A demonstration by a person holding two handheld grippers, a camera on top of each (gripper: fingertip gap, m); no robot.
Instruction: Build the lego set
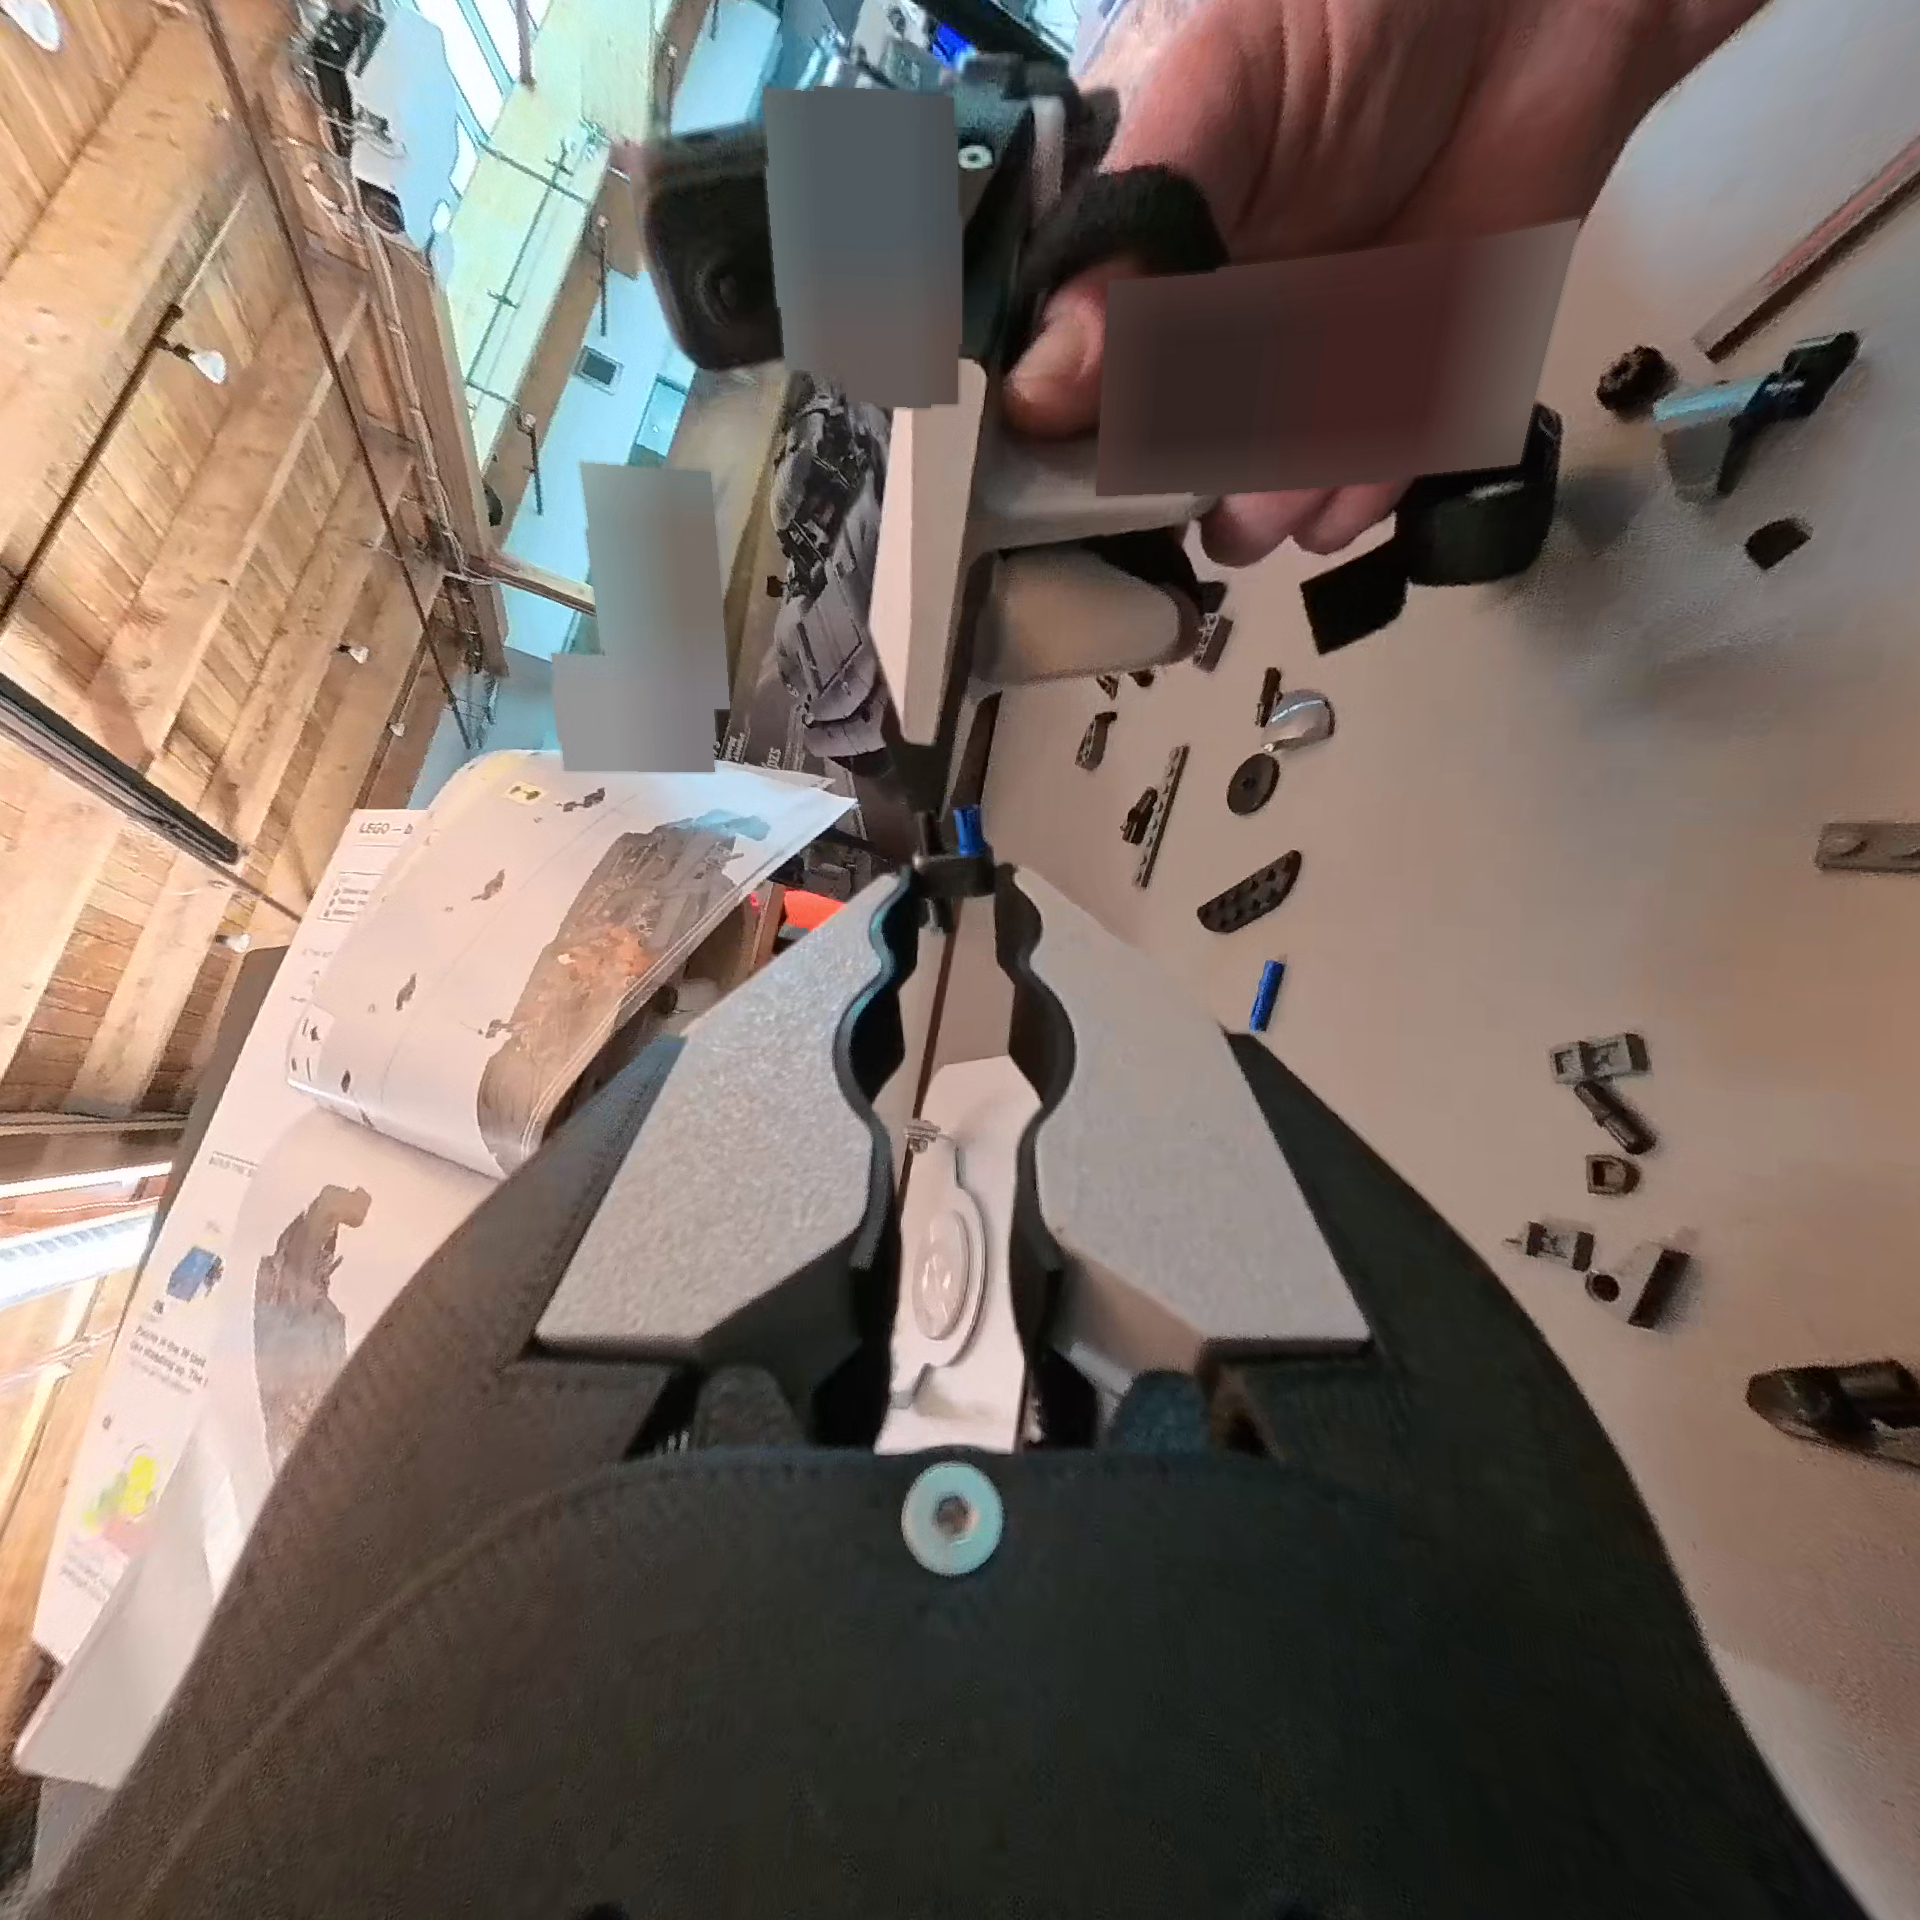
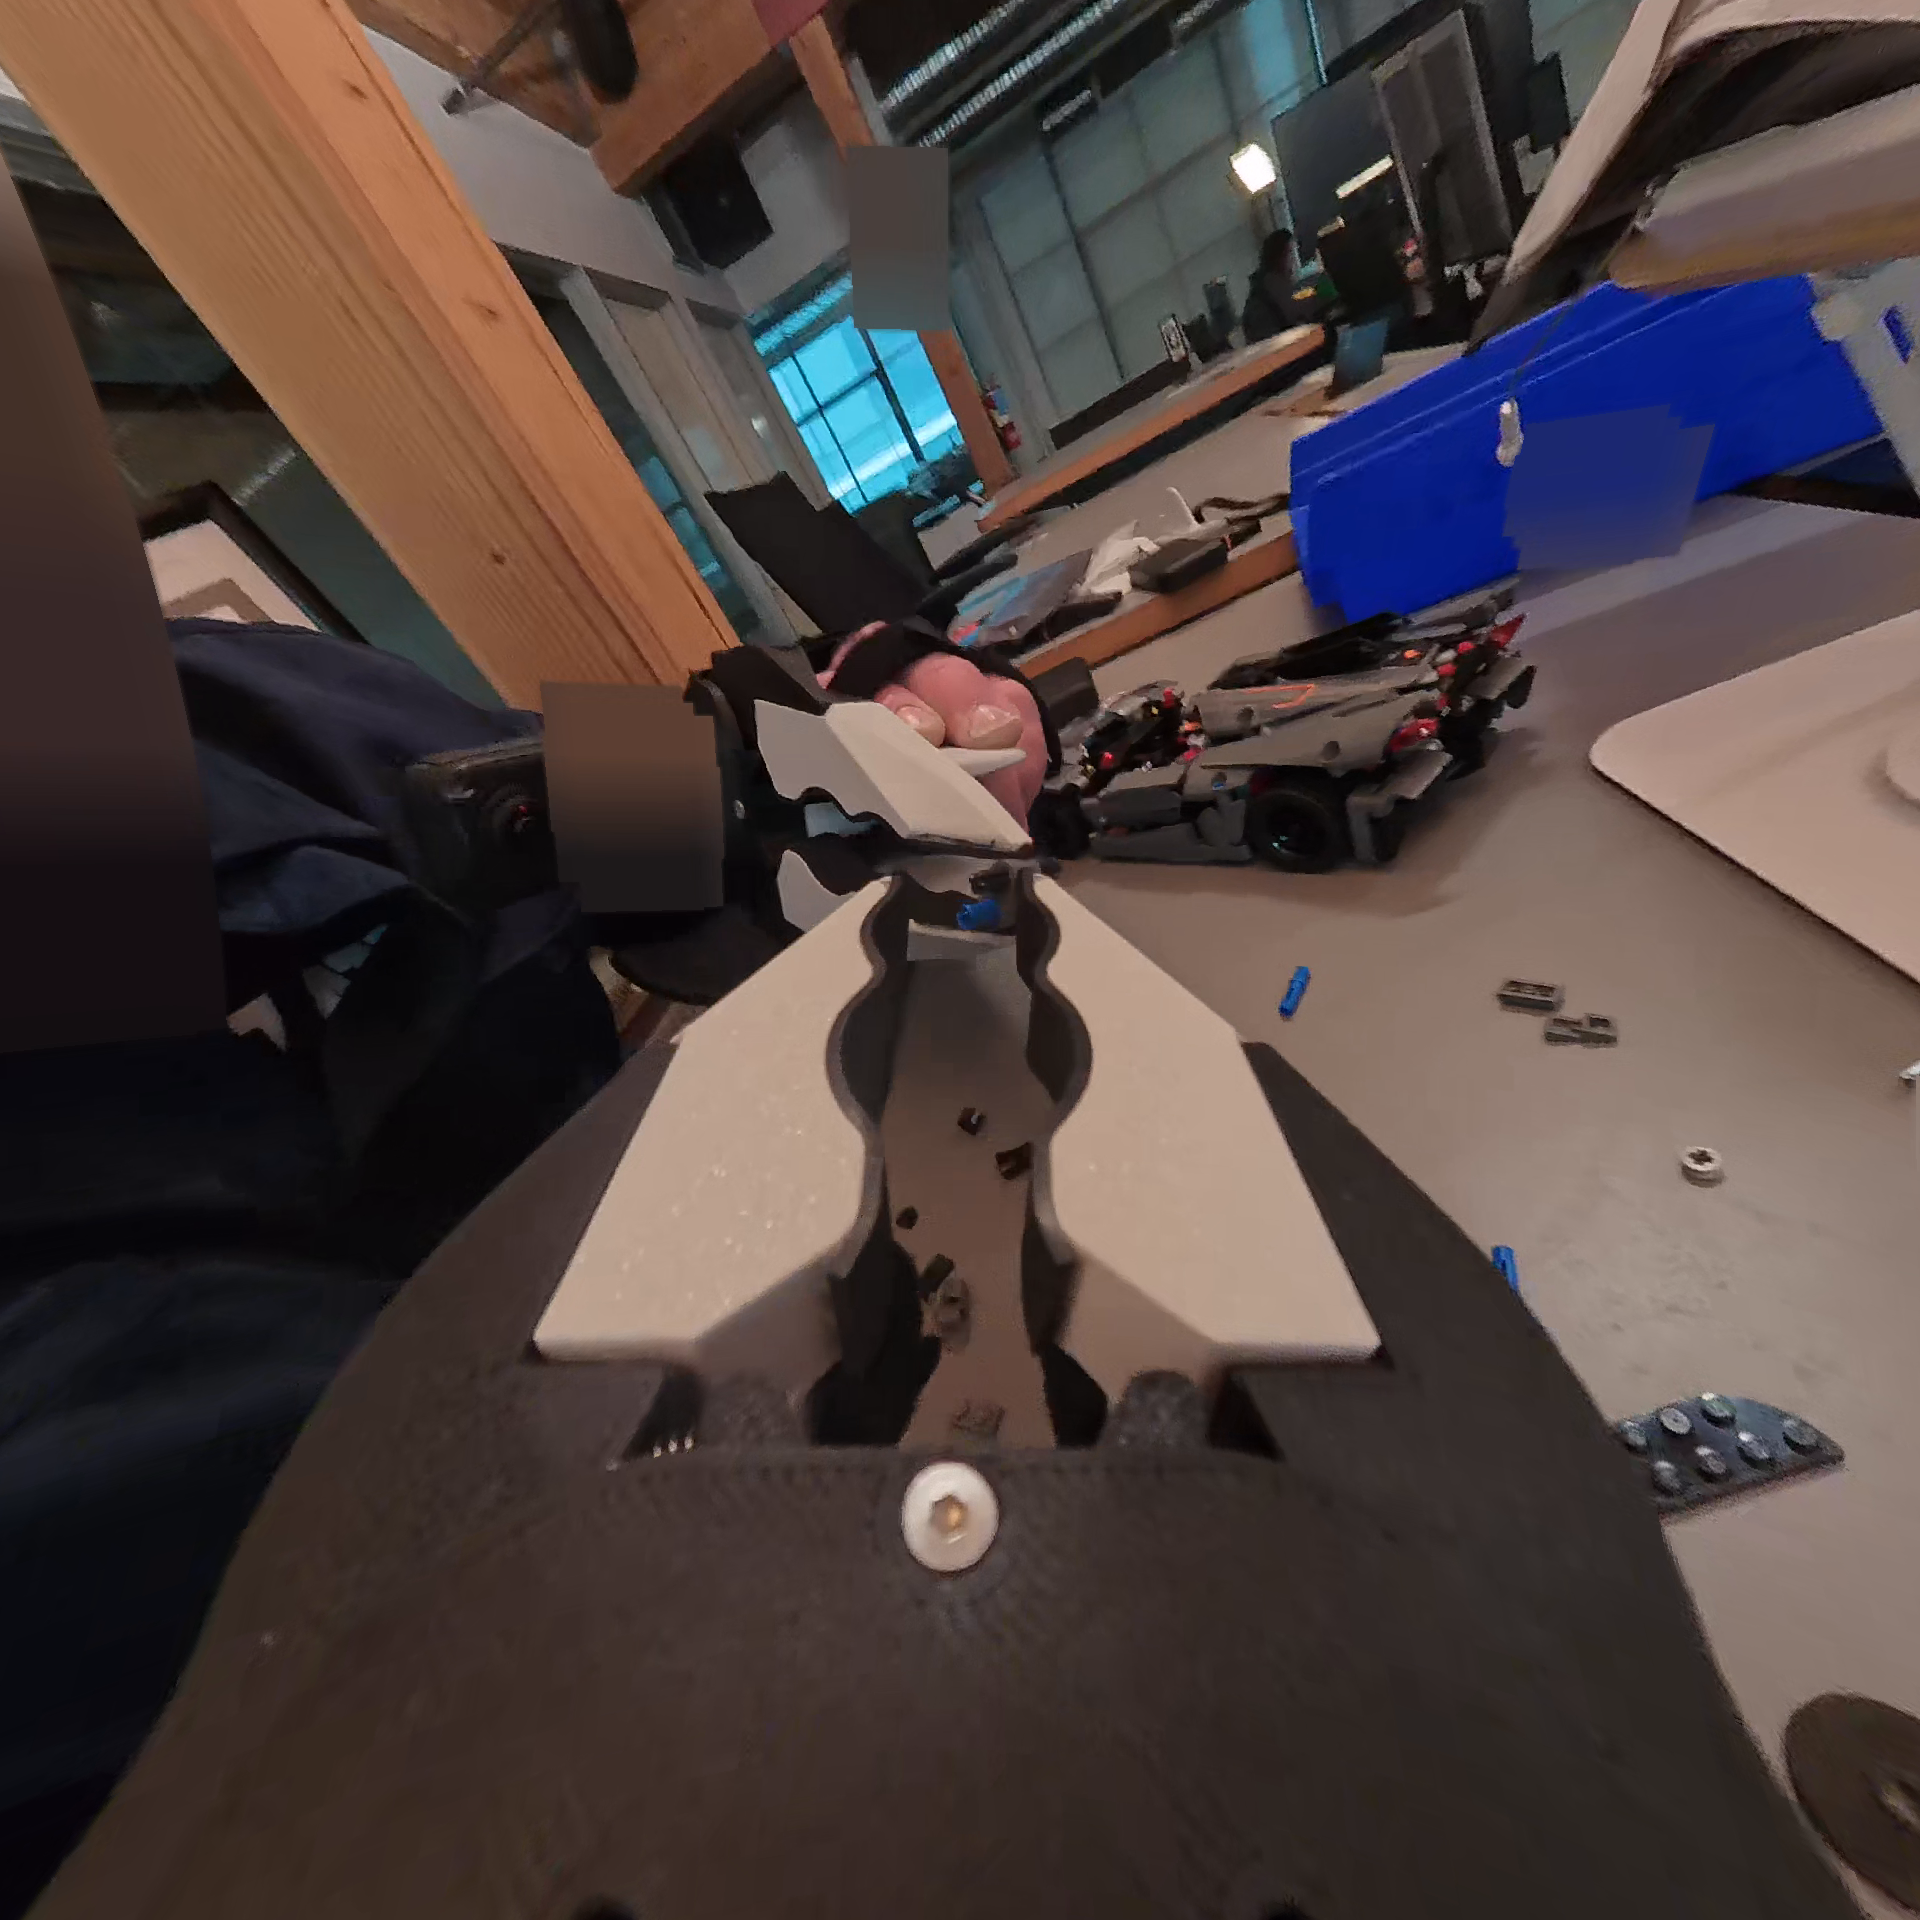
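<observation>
My left gripper is shut on a small black lego piece with a blue pin standing out of it, held above the table. My right gripper meets it tip to tip and is shut on the blue pin next to the black piece. In the left wrist view the right gripper comes down from above in a hand. In the right wrist view the left gripper comes in from the left. The partly built dark grey lego car stands on the table beyond.
Loose pieces lie on the grey table: a blue pin, a black curved plate, grey bricks, a dark studded plate. An open instruction booklet lies left. Blue bins and a white mat lie behind. My left and right fingertips are right by each other. Left tips and right tips are each some 15 centimetres from the dark studded plate. It turns up in the left wrist view as well.
</observation>
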